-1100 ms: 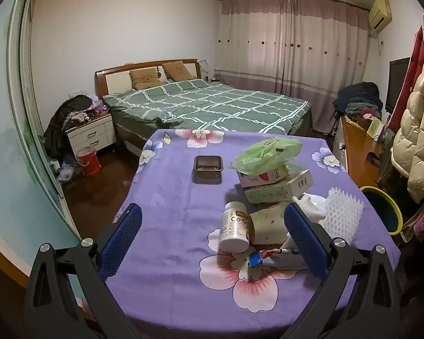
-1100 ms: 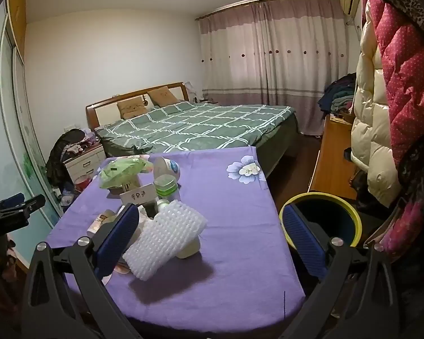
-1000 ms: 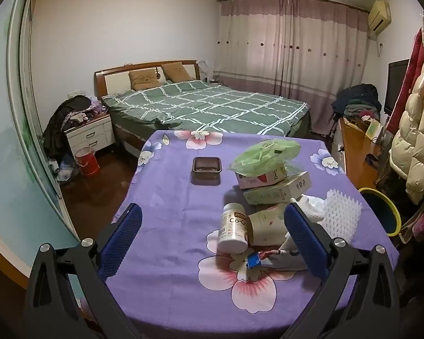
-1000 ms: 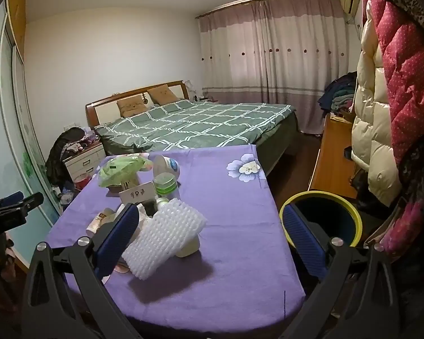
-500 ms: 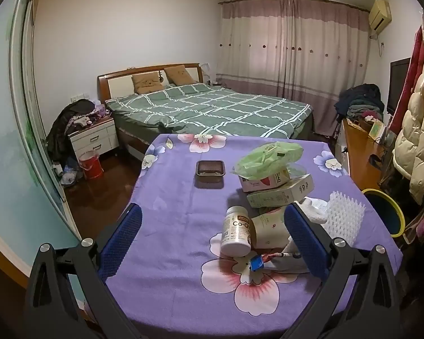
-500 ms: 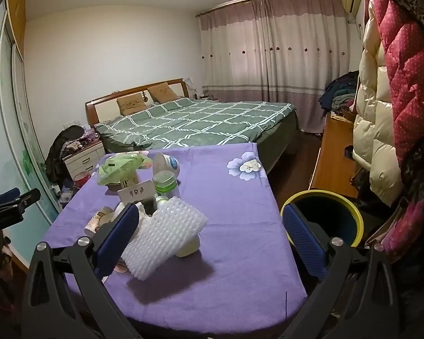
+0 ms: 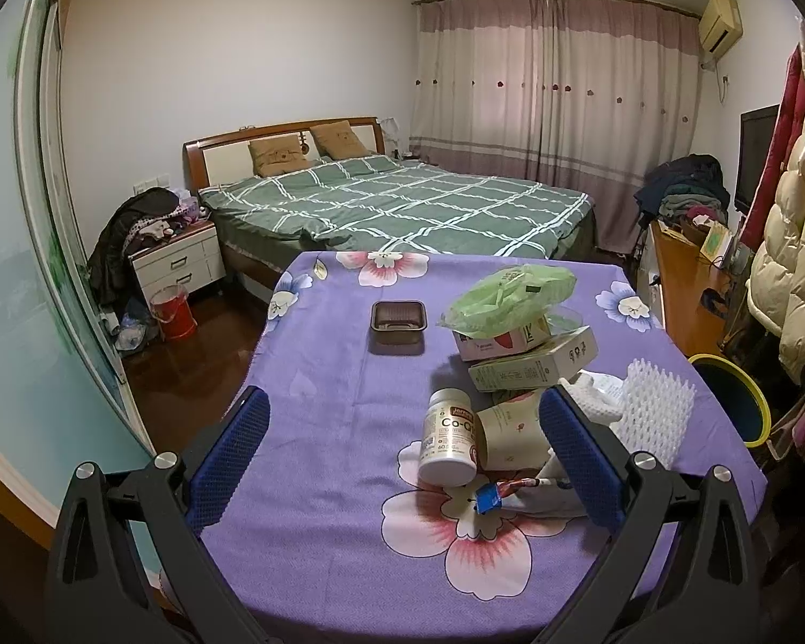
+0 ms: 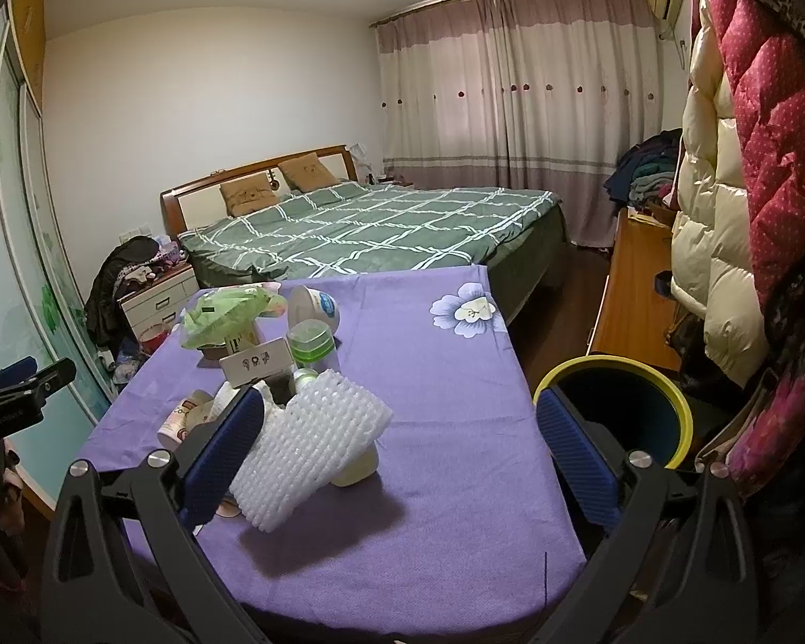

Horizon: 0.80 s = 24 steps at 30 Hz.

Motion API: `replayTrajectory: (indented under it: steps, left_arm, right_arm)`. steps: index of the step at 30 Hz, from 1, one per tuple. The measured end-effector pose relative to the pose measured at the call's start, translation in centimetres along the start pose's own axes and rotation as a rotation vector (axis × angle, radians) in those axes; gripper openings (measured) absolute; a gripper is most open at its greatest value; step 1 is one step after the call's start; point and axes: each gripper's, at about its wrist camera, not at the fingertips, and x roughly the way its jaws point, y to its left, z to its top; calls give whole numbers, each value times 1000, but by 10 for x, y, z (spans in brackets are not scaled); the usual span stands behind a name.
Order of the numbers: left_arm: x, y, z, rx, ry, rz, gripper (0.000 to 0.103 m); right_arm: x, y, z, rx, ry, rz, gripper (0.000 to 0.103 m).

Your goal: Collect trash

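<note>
I see both tools spread wide, empty: left tool, right tool. Trash pile sits on the purple tabletop: supplement bottle, white foam mesh, boxes. Yellow-rimmed bin just beside the tabletop's right edge.

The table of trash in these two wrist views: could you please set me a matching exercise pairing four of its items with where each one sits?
Items:
1. green plastic bag
2. white supplement bottle
3. dark plastic tray
4. white foam net

Places:
A. alone on the purple tablecloth, apart from the pile
B. draped on top of the stacked boxes
C. lying on its side against a paper cup
D. at the pile's edge nearest the yellow-rimmed bin

Pairs: 1-B, 2-C, 3-A, 4-D
</note>
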Motion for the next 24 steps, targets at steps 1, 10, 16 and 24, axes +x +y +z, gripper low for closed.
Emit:
replayTrajectory:
  steps: [1,10,16,24]
  left_arm:
    - [0,0,0,1,0,1,99]
    - [5,-2,-2,6,9,-1,99]
    - [5,-2,-3,7,9,-1,99]
    - [6,-3,-4,9,11,-1,99]
  right_arm:
    - [0,0,0,1,1,2,97]
    - [1,0,-1,3,2,1,97]
    - [3,-2,-2,9,6,-2,97]
    - [3,-3,-2,10,6,-3,97]
